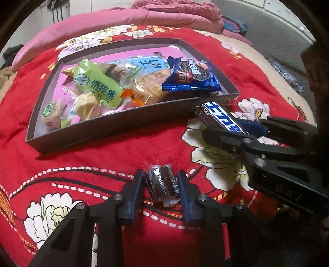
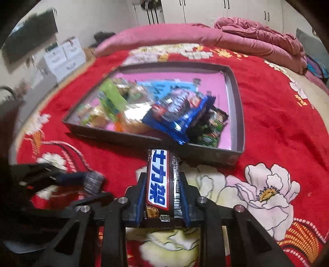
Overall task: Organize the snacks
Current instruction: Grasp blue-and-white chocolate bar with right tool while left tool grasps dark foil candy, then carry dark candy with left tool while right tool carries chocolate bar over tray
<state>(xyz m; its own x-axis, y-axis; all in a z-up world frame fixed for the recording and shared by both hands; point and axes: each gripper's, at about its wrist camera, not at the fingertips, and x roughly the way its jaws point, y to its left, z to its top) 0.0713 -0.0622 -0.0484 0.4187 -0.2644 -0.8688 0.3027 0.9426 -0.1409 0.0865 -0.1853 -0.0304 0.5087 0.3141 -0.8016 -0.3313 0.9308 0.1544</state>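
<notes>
Presently noted: left gripper (image 1: 160, 185) clamped on small dark-wrapped snack (image 1: 162, 188) over red bed blanket (image 1: 92, 156); right gripper (image 2: 162, 197) clamped on chocolate bar (image 2: 159, 180), just beside snack-filled box (image 2: 236, 152).

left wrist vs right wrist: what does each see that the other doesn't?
Left wrist only: the left gripper from behind, its pads against a small dark foil-wrapped snack, and sharp print on the green packet.
Right wrist only: a green-and-dark packet under the blue cookie pack, white cartons and wardrobe doors.
Both: the dark tray, the red floral blanket, and the right gripper shut on the chocolate bar.
</notes>
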